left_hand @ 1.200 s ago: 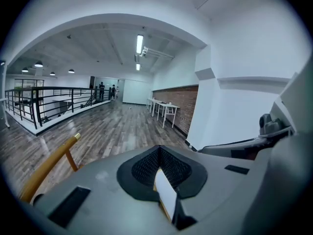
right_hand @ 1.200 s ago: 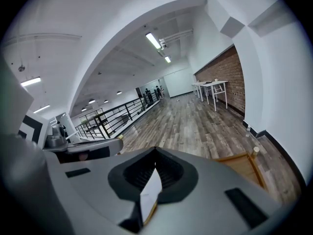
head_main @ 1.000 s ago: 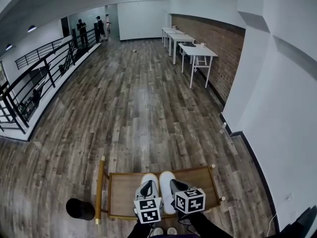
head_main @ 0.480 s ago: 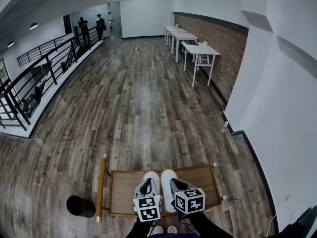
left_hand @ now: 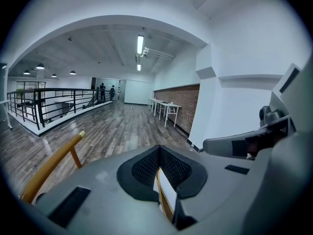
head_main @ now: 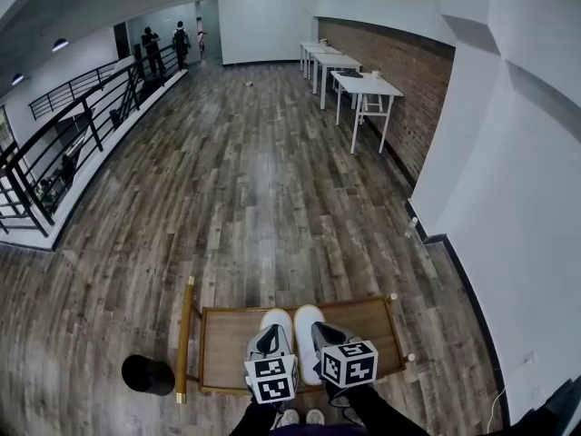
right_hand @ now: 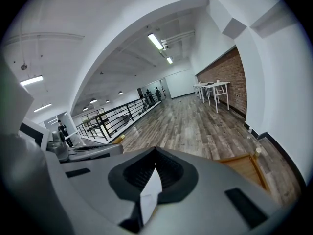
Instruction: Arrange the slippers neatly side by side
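Note:
Two white slippers lie side by side on a low wooden table (head_main: pixel 227 343), toes pointing away from me: the left slipper (head_main: pixel 277 320) and the right slipper (head_main: pixel 306 317). My left gripper (head_main: pixel 270 336) hovers over the heel end of the left slipper, my right gripper (head_main: pixel 320 331) over the heel end of the right one. In the left gripper view the left gripper (left_hand: pixel 159 152) has its black pads pressed together, with a strip of white slipper (left_hand: pixel 167 192) showing below them. The right gripper (right_hand: pixel 155 154) looks the same, shut above a white slipper (right_hand: pixel 149 196). Neither holds anything.
The table has a gold rail (head_main: pixel 185 334) on its left side. A black round object (head_main: pixel 148 375) stands on the wooden floor beside it. A white wall (head_main: pixel 508 243) runs on the right and white desks (head_main: pixel 363 87) stand farther off. A black railing (head_main: pixel 54 157) lines the left, with people (head_main: pixel 150 44) far away.
Both grippers and both slippers have kept their places. Only the head view has shifted slightly.

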Motion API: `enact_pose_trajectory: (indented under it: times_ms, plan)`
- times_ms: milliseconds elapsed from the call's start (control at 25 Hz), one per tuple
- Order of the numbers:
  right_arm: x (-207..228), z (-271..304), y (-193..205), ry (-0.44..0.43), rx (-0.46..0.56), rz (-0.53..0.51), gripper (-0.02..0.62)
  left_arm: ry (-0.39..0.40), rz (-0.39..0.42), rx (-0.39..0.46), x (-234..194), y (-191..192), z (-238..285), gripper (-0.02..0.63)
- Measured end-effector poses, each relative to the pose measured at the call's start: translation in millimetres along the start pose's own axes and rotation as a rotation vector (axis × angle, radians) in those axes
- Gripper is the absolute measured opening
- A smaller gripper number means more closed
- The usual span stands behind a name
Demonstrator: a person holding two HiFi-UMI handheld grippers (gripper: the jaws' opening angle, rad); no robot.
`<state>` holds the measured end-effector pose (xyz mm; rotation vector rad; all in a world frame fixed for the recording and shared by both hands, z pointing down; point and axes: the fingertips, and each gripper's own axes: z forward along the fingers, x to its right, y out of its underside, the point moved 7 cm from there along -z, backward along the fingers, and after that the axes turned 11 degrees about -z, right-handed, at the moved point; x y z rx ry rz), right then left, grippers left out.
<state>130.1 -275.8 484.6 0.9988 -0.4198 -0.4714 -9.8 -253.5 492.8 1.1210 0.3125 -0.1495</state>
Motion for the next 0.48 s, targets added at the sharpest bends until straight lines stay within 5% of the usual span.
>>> enact_pose_trajectory:
  times_ms: [480]
  plan:
    - [-2.6,3.0,-1.5,-0.007,0.005,0.007,-0.002,-0.005,-0.003,-0.005,-3.0,-0.5,-0.1,0.000]
